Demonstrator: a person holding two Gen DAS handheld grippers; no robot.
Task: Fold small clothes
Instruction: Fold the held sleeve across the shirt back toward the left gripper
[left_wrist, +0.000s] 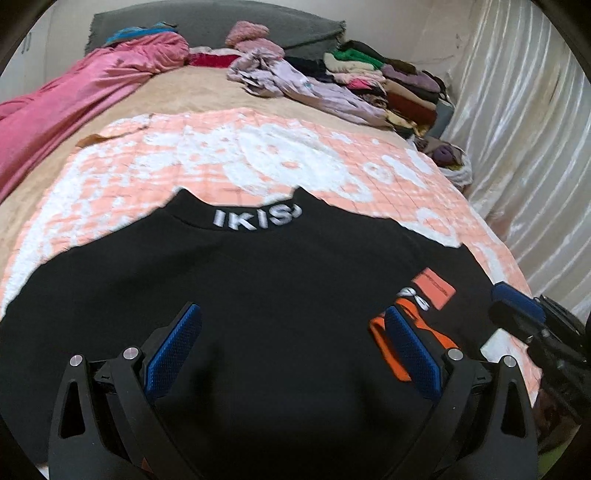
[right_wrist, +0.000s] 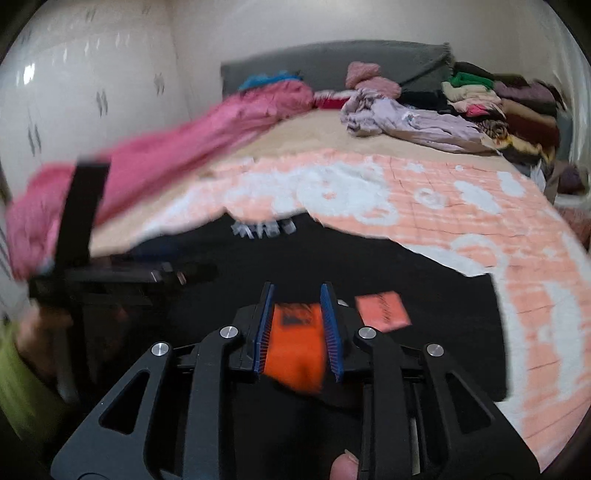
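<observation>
only the right wrist view shows the right gripper (right_wrist: 297, 291) parted over the black shirt's (right_wrist: 406, 273) orange print (right_wrist: 295, 343).

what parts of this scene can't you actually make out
- Black top: its near hem and lower part, left wrist view, hidden behind the left tool and cut by the bottom edge.
- Collar lettering: unreadable in the right wrist view, smeared by motion blur.
- Orange print: its full shape, right wrist view, flanked by the right tool pads.
- Stacked clothes: single items too small and overlapped to tell apart, left wrist view.
</observation>
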